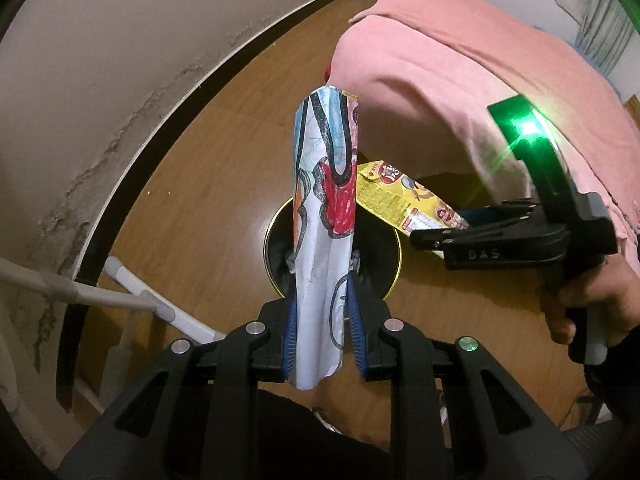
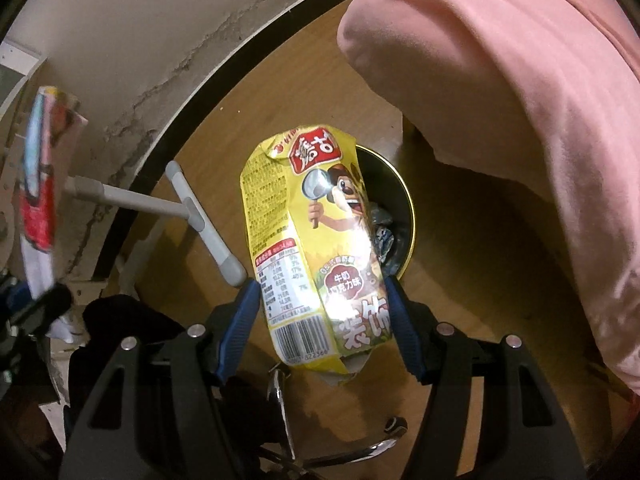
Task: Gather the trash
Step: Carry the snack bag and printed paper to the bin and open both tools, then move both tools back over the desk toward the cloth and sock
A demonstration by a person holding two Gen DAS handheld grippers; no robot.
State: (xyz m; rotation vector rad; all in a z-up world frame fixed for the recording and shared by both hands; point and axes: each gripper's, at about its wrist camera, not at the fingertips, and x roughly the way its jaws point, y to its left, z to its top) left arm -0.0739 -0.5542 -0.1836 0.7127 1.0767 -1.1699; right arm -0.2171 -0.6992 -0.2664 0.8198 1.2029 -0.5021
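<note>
Both claws point steeply down over the floor, each carrying one piece of trash. Closest in the left wrist view, the left claw (image 1: 322, 308) is clamped on a rolled sheet of paper (image 1: 326, 216), pads pinching its lower third. That paper looks light and soft: it probably crushes easily and could slip, so a hold near the middle seems safest. It is white, with crayon colouring in red, blue and orange inside thick black outlines. In the right wrist view, the right claw (image 2: 322, 320) grips a yellow snack box (image 2: 312, 248) by its lower sides; judging by its dents, the box is thin, empty card. Beyond both sits the round black bin (image 1: 390, 248) with a gold rim, beside the bed's pink blanket (image 1: 480, 72).
</note>
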